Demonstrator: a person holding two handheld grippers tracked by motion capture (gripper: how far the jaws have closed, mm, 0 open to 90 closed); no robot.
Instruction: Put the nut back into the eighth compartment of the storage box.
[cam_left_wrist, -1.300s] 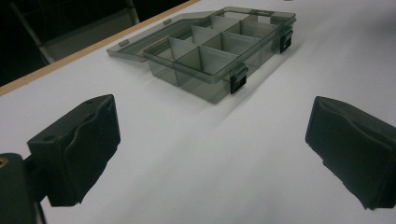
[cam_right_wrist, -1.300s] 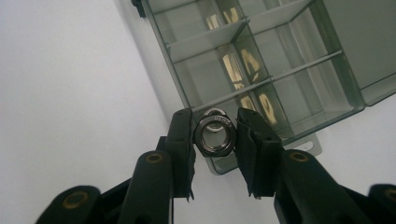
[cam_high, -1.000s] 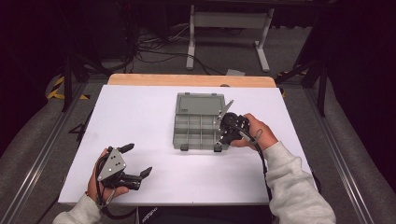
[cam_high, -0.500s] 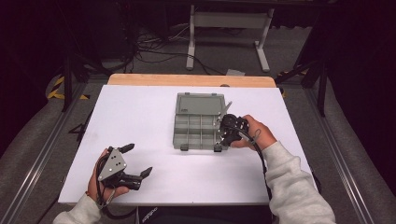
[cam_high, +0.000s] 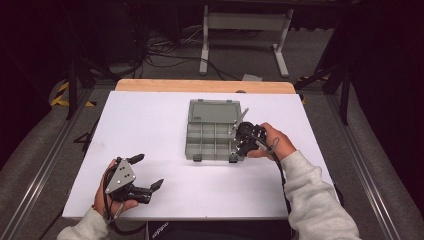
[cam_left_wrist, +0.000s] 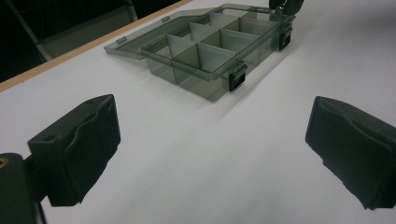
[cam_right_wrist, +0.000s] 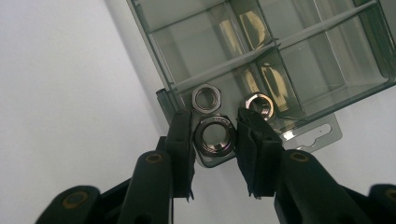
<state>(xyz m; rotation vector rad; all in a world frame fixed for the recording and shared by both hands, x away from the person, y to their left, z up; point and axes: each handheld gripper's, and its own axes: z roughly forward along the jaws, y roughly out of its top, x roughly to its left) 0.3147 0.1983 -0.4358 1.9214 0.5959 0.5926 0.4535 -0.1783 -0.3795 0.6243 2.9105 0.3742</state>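
- Claw on my right (cam_right_wrist: 215, 135) hangs over the near right corner of the clear grey plastic compartment box (cam_high: 212, 135); its jaws are a narrow gap apart with a shiny hexagonal metal nut (cam_right_wrist: 215, 136) between them. Both pads look to be touching the nut's sides, but I cannot tell whether they are truly pressing on it.
- Two more metal nuts lie just beyond, a flat grey one (cam_right_wrist: 207, 98) and a rounder bright one (cam_right_wrist: 258, 103), all in that same corner compartment, close together.
- My left claw (cam_high: 145, 176) rests low on the white tabletop (cam_high: 150, 125), well apart from the box, jaws spread wide and empty.
- The box sits mid-tabletop with its lid (cam_high: 214, 110) folded back flat on the far side.
- Risk, as I judge it: the pads meet the nut on slim, smooth faces, so a skewed squeeze could twist it out and drop it.
- The right pad sits just beside the bright nut and could nudge or drag it.
- A hard press could shift the light box, since my other claw is not steadying it.
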